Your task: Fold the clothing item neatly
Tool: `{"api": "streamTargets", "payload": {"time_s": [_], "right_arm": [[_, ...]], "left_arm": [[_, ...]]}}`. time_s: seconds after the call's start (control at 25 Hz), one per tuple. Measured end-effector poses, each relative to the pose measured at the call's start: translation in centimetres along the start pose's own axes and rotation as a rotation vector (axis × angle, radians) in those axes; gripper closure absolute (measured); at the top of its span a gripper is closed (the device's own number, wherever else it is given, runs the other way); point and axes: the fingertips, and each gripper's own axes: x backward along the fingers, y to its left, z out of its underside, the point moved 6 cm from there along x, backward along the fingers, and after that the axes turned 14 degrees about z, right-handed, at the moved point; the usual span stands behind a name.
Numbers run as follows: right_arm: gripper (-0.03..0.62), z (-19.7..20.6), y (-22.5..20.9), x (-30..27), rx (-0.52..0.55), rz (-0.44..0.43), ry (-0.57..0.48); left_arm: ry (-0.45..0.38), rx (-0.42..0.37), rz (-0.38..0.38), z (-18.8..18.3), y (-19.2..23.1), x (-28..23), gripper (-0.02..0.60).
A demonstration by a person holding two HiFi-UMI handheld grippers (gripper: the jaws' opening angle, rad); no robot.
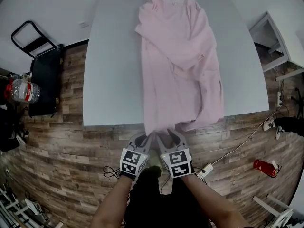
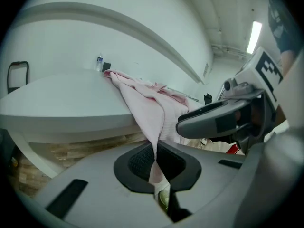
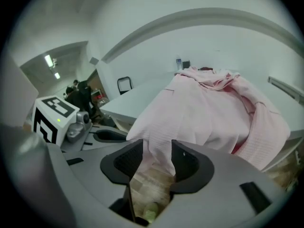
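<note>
Left gripper (image 1: 147, 138) and right gripper (image 1: 170, 136) touch one shirt (image 1: 178, 65) on one table (image 1: 111, 70).

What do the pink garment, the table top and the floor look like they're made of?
Pink garment: soft matte cloth, likely cotton; it drapes and creases.
Table top: smooth light grey, perhaps laminate; no grain shows.
Floor: wood-look planks, with grain and seams; real wood or vinyl, unclear.
</note>
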Motion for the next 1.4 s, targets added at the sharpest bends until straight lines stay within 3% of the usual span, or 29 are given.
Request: {"api": "streamTargets", "payload": {"time_s": [0.12,0.28,0.36,0.56,0.8,1.0,1.16,1.28,1.4], "right_arm": [[0.397,-0.8,0.8,-0.8,-0.088,0.005,0.009],[0.388,-1.1,0.5,-2.9,-0.089,0.120,0.053],[0.467,-1.3,0.3,-2.7,-0.098,0.138,0.055],[0.561,-1.0,-0.4,-0.8,-0.132,0.106,0.057],[0.574,-2.6,-3.2,1.5,-0.166,0.059,0.053],[0.573,-5.9,-9.9,5.6,-0.393,0.009,-0.016],[0.574,-3.6,-16.5,5.2,-0.515,-0.015,0.099],[0.573,-1.5,-17.7,4.2,-0.449,-0.044,0.183],[0.572,-0.2,-17.5,3.1,-0.356,-0.024,0.195]], "left_arm": [[0.006,-0.007,0.005,0.0,0.1,0.0,0.574],[0.002,-0.014,0.025,-0.4,-0.4,-0.2,0.574],[0.001,-0.011,0.037,-0.3,-0.8,-0.3,0.574],[-0.003,0.010,0.034,-0.7,-0.4,0.5,0.574],[-0.003,0.029,0.046,-1.0,-0.4,1.8,0.574],[-0.006,0.069,0.091,-1.5,-1.0,3.0,0.574],[-0.032,0.113,0.166,-2.5,-1.7,4.1,0.574],[-0.039,0.133,0.211,-3.2,-2.3,4.4,0.574],[-0.031,0.146,0.216,-3.0,-2.1,4.1,0.574]]}}
